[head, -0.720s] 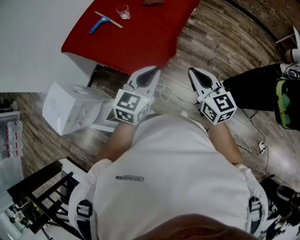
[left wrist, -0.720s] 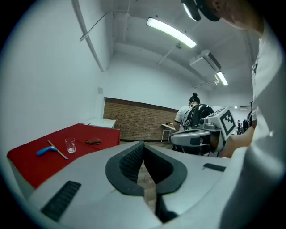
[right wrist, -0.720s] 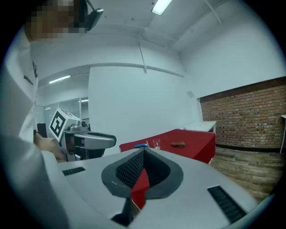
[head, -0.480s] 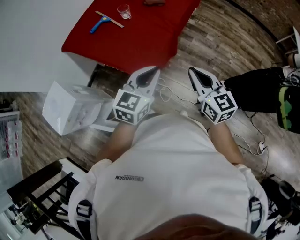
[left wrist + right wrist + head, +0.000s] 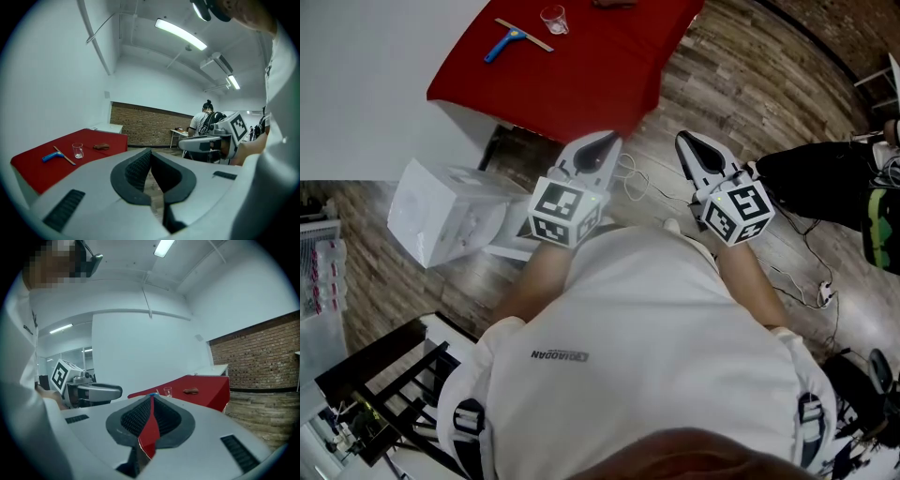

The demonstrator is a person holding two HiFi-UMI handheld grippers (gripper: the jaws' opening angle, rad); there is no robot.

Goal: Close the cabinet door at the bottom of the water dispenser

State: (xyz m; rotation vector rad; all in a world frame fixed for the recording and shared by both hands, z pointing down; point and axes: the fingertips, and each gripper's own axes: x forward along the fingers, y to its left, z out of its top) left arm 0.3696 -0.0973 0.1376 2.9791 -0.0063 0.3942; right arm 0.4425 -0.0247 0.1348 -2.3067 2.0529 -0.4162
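Head view: white dispenser, perhaps, just left of left hand-held gripper

Glass and blue-handled squeegee on red tabletop; white box nearby.

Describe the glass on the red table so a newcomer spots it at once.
Start at the red-covered table at the top of the head view. On it stands a clear glass, between a blue-handled tool and a brown object. It alone is transparent and upright.
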